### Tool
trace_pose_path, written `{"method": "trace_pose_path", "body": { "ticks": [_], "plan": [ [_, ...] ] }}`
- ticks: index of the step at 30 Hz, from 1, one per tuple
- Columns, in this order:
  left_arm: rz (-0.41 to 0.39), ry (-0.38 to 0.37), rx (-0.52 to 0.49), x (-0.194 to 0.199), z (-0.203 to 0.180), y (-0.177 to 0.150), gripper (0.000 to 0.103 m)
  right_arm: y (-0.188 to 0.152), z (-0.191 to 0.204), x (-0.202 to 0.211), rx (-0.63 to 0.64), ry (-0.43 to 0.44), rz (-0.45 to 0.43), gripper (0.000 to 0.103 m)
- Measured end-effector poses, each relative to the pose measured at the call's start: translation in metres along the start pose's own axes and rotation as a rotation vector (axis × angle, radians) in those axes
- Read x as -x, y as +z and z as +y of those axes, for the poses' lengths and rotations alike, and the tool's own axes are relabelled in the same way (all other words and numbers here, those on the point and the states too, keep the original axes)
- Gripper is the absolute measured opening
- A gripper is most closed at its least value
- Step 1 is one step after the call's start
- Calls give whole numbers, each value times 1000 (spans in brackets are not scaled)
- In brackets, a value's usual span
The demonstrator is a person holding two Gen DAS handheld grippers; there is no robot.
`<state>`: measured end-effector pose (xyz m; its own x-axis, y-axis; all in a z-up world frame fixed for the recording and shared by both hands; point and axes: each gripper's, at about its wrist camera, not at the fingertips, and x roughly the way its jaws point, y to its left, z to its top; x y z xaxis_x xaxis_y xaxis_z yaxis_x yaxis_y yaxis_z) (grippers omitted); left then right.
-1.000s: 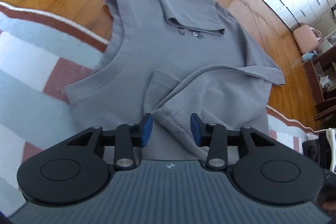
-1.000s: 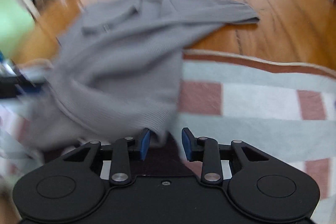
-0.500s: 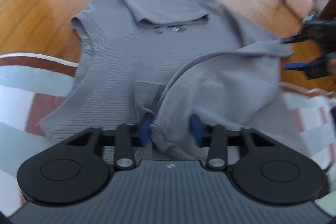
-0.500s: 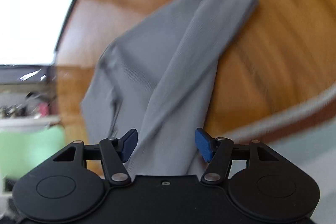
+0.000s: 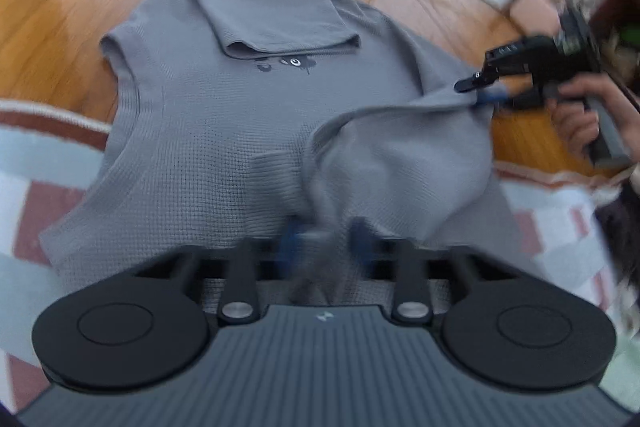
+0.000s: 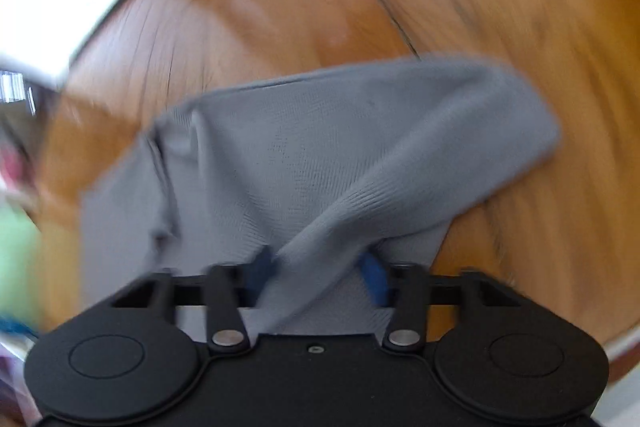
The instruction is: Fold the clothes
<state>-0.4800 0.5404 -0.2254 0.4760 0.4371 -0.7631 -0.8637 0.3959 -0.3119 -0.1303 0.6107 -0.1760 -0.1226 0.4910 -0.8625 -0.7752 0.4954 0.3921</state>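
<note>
Closing on the grey shirt [image 5: 224,131], the left gripper [image 5: 326,241] bunches its near hem while the right gripper [image 6: 320,267] pinches a sleeve, ready to fold.

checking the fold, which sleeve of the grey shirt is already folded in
The far sleeve: it lies flat, doubled across the chest of the grey shirt. The near one hangs lifted between the closing left gripper and right gripper.

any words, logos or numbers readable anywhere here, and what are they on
No readable words or numbers in either view.
Dark print on the grey shirt, just below its folded-down top edge: too blurred to read.
Small pale emblem on the left gripper body: a mark, not letters.
Pale marking on the right gripper body, seen from the left wrist: too blurred to read.
</note>
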Motion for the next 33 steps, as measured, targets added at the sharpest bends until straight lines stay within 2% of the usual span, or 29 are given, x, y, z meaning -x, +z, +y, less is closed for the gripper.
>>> {"method": "trace_pose_path", "body": {
  "ticks": [1, 2, 6, 10, 13, 17, 20, 22, 23, 24, 25, 26, 29, 33],
  "plan": [
    [-4, 4, -7, 1, -2, 0, 12, -2, 7, -1, 61, -26, -12, 16],
    [-8, 9, -14, 2, -5, 0, 10, -4, 14, -2, 116, -50, -26, 10],
    [-32, 18, -33, 12, -11, 2, 9, -10, 34, 10, 171, -72, -126, 8],
    [-84, -26, 2, 39, -11, 2, 9, -3, 69, 38, 255, -82, -229, 8],
    [-119, -41, -5, 61, -14, -3, 8, 19, 115, 54, 325, -42, -294, 8],
    [-191, -23, -149, 105, -24, -17, 8, 31, 202, 59, 518, 56, -372, 8],
    [-172, -46, -61, 119, -8, -30, 8, 7, 266, 58, 687, 159, -393, 9],
    [-120, -34, 12, 112, 7, -37, 8, -14, 288, 51, 715, 226, -343, 14],
    [-87, -20, 42, 106, 13, -39, 8, -25, 299, 48, 729, 259, -317, 33],
    [-50, 5, 62, 99, 19, -39, 8, -35, 309, 45, 741, 287, -294, 45],
    [-20, 25, 98, 92, 26, -38, 9, -46, 307, 41, 746, 267, -285, 54],
    [10, 44, 134, 86, 33, -38, 11, -57, 303, 39, 752, 245, -277, 54],
    [75, 33, 252, 73, 52, -39, 12, -97, 264, 42, 804, 132, -267, 54],
    [85, -34, 358, 68, 65, -35, 19, -148, 180, 71, 906, 44, -302, 54]
  ]
}}
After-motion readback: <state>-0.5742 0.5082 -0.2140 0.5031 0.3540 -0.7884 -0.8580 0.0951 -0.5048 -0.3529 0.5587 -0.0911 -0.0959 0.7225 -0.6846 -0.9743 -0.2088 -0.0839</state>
